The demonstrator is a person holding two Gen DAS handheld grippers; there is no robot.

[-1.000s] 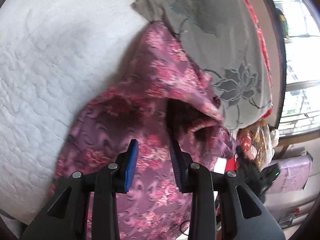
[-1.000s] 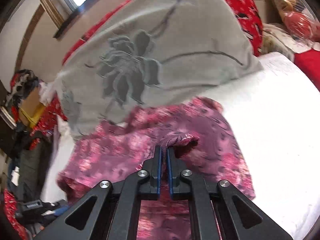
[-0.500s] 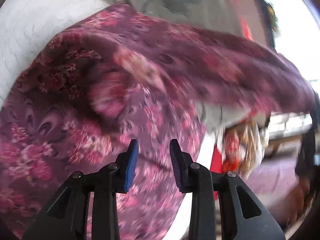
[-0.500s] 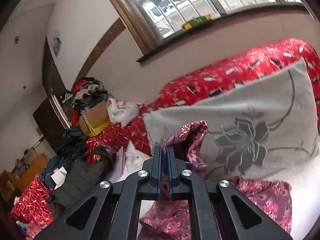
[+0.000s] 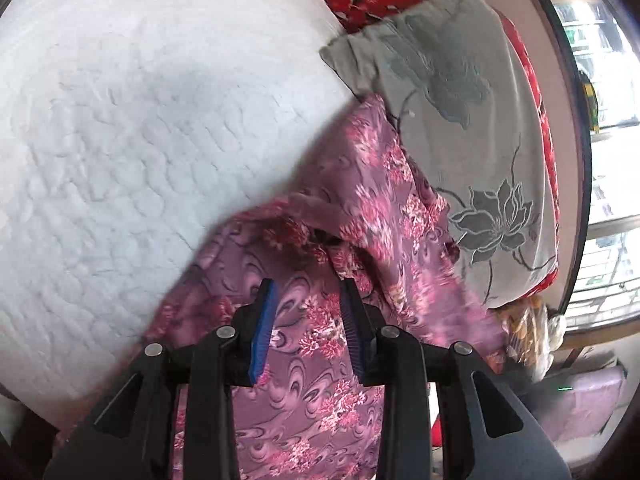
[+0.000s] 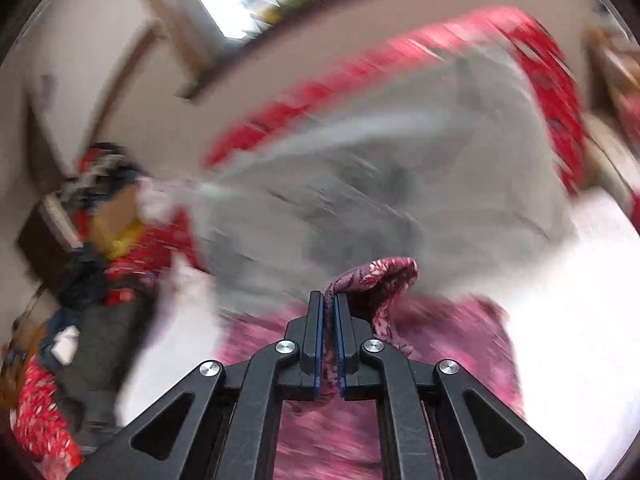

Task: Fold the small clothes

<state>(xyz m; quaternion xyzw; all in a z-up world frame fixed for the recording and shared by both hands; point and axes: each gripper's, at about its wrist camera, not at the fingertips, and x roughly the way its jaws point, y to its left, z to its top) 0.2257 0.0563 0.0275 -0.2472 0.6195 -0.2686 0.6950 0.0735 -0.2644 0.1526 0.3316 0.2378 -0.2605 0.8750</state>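
Right wrist: garment (image 6: pixel 376 280) pinched.

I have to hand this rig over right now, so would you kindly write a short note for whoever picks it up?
Right claw: shut on a bunched edge of the purple floral garment, lifted off the bed.
Left claw: open, hovering over the garment's near part, gripping nothing.
Garment: draped across the white quilted mattress, its far side against the grey flower-print pillow; crumpled, not spread flat.
Done: one edge picked up.
Left: grip a second edge with the left claw, spread it flat, then fold. No fold made yet.
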